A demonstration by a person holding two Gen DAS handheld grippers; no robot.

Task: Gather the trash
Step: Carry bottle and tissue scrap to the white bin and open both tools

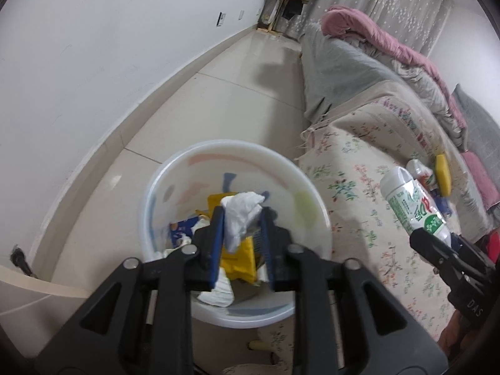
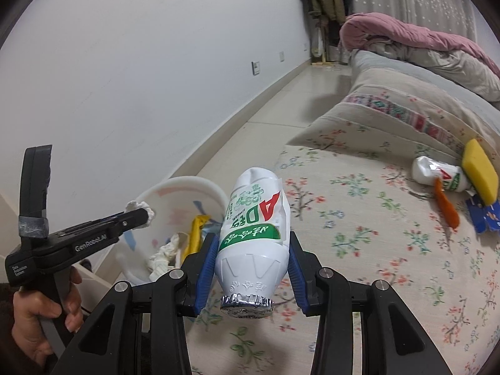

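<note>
My left gripper is shut on a crumpled white tissue and holds it above the open white trash bin, which holds yellow wrappers and paper. The left gripper with the tissue also shows in the right wrist view, over the bin. My right gripper is shut on a white bottle with a green label, foil cap toward the camera, above the bed edge. The bottle also shows in the left wrist view.
On the floral bedspread lie a second small white bottle, a yellow sponge, an orange piece and a blue wrapper. Pink and grey bedding is piled behind. A white wall is at the left, tiled floor beyond the bin.
</note>
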